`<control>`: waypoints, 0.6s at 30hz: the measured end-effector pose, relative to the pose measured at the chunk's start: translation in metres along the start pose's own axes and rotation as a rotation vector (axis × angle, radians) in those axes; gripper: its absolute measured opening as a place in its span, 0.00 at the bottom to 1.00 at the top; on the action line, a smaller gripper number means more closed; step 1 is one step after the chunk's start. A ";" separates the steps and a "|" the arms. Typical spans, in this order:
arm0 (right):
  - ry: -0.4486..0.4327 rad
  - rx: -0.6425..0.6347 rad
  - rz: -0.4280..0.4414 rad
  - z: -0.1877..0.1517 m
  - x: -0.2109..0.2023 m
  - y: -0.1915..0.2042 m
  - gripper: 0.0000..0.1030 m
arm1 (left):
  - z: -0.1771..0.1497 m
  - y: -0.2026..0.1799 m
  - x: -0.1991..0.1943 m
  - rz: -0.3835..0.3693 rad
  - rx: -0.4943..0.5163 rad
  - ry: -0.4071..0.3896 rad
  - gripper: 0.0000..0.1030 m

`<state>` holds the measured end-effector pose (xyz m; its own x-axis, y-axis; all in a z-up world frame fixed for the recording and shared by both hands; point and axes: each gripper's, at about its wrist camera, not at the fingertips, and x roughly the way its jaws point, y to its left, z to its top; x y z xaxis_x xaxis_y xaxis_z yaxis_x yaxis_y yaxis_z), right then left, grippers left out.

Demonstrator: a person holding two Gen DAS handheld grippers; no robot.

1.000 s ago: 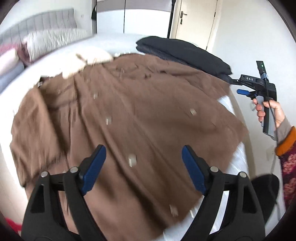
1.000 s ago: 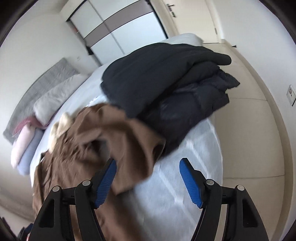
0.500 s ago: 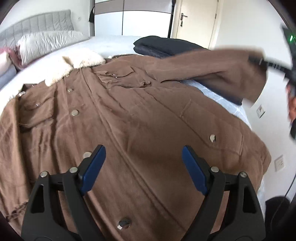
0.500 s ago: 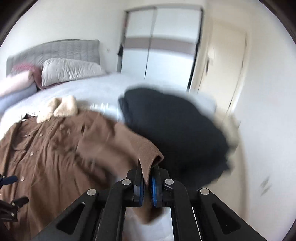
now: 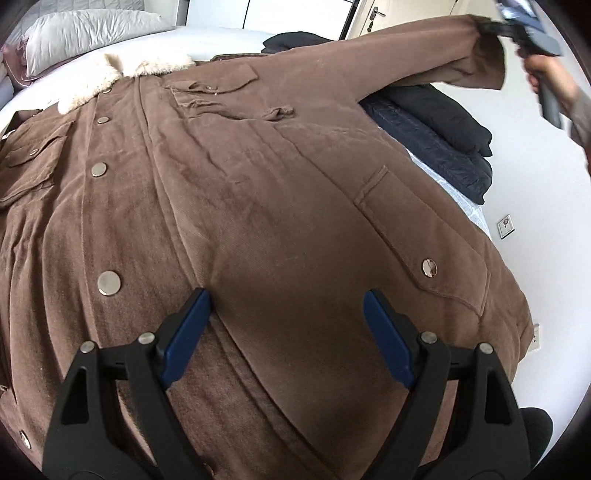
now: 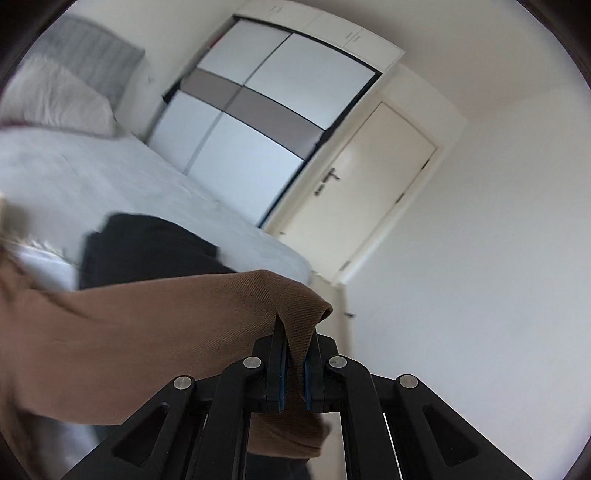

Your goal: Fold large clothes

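Note:
A large brown coat (image 5: pixel 258 192) with metal snaps and a cream fleece collar (image 5: pixel 122 72) lies front-up across the bed. My left gripper (image 5: pixel 286 328) hovers open just above its lower front, nothing between the blue pads. The coat's right sleeve (image 5: pixel 424 48) is stretched up and out to the upper right. My right gripper (image 6: pixel 293 363) is shut on the sleeve cuff (image 6: pixel 299 310), cloth pinched between its pads; in the left wrist view it shows at the top right (image 5: pixel 491 27) with a hand (image 5: pixel 550 75) on its handle.
A folded stack of dark jackets (image 5: pixel 443 122) lies on the white bed (image 6: pixel 122 181) beside the coat, under the raised sleeve. Pillows (image 5: pixel 81 31) sit at the headboard. A wardrobe (image 6: pixel 258 110) and a door (image 6: pixel 354 192) stand beyond the bed; a wall (image 5: pixel 546 240) runs along the right.
The right gripper closed on the sleeve cuff and lifted it up and out to the right, rolling as it went. The left gripper dropped closer to the coat's lower front, staying open.

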<state>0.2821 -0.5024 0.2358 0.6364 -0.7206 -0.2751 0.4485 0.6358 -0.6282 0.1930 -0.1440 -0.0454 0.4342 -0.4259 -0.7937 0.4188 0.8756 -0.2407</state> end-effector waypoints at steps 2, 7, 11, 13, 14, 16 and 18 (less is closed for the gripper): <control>0.050 -0.007 -0.046 -0.006 0.030 0.004 0.06 | 0.000 0.001 0.001 -0.002 0.001 0.000 0.82; 0.251 0.247 0.061 -0.044 0.084 -0.027 0.37 | 0.000 0.001 0.002 0.006 0.022 0.003 0.82; 0.310 0.512 0.274 -0.077 0.086 -0.073 0.61 | 0.001 -0.001 0.002 0.015 0.034 0.003 0.82; 0.366 0.608 0.395 -0.095 0.087 -0.091 0.61 | 0.001 -0.001 0.002 0.019 0.036 0.002 0.82; 0.391 0.638 0.446 -0.103 0.087 -0.097 0.61 | 0.001 -0.001 0.002 0.021 0.037 0.002 0.82; 0.459 0.685 0.499 -0.117 0.093 -0.103 0.61 | 0.000 -0.001 0.002 0.022 0.037 0.001 0.82; 0.535 0.739 0.537 -0.136 0.095 -0.110 0.62 | 0.000 -0.001 0.002 0.022 0.036 0.000 0.82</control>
<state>0.2080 -0.6783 0.1800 0.5860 -0.2088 -0.7829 0.5753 0.7876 0.2206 0.1930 -0.1456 -0.0466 0.4439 -0.4067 -0.7985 0.4374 0.8760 -0.2031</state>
